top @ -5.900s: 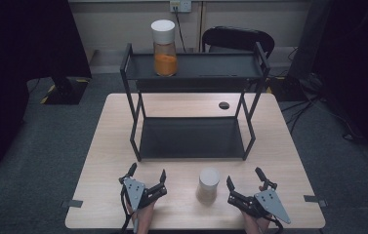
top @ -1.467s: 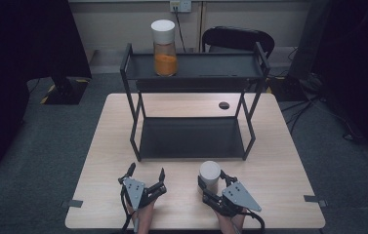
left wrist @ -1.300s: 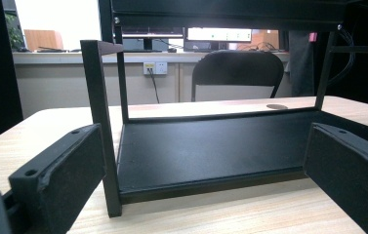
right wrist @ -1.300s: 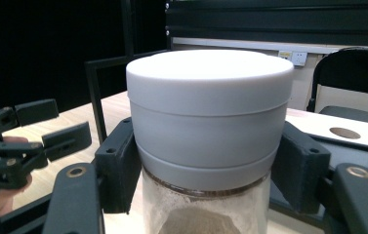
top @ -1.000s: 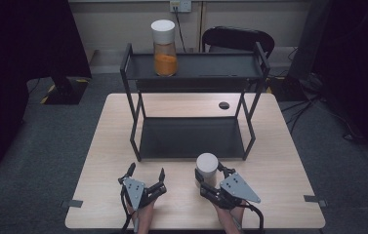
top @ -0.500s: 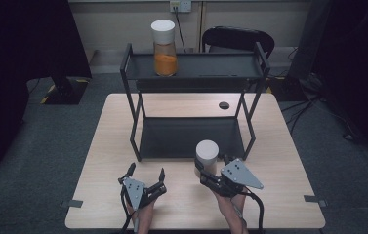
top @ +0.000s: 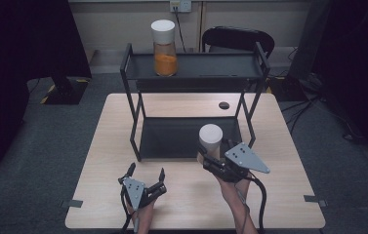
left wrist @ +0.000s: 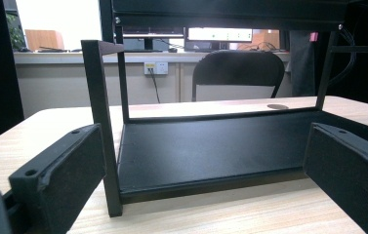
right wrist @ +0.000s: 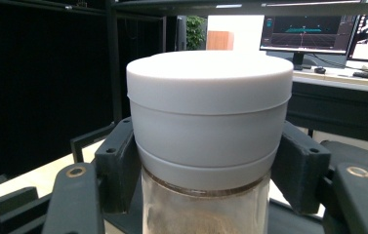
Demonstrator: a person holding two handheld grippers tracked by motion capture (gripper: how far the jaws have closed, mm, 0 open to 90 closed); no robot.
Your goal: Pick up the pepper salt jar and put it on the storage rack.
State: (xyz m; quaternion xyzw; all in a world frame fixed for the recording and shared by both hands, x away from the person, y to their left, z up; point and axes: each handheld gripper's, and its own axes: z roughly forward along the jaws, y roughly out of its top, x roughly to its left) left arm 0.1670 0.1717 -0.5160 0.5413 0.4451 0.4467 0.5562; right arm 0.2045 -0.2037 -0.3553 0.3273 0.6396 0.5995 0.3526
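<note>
The right gripper (top: pixel 210 157) has its fingers (right wrist: pixel 118 161) pinching a glass jar (top: pixel 210 142) just under its white lid (right wrist: pixel 210 97), one finger on each side of the neck, which keeps the jar upright and leaves the lid free above the grip. The jar is off the worktop (top: pixel 98 165), in front of the lower shelf (top: pixel 172 137) of the black rack (top: pixel 194 73), near the rack's right front post (top: pixel 250 122). Holding it by the neck rather than the body seems sensible: the narrow waist below the lid gives the fingers a ledge, so the jar is less likely to slip down. A second jar (top: pixel 165 48), with orange contents and the same white lid, stands on the top shelf towards its left end, so I judge that the held jar is headed for the rack, perhaps beside that one; the space to its right is free. The left gripper (top: pixel 145 184) rests low at the near edge of the worktop, its fingers (left wrist: pixel 67 168) spread with nothing between them, pointing at the rack's lower shelf. Parked there, it is out of the way of the right hand's path. A small dark disc (top: pixel 224 105) lies on the worktop behind the rack.
</note>
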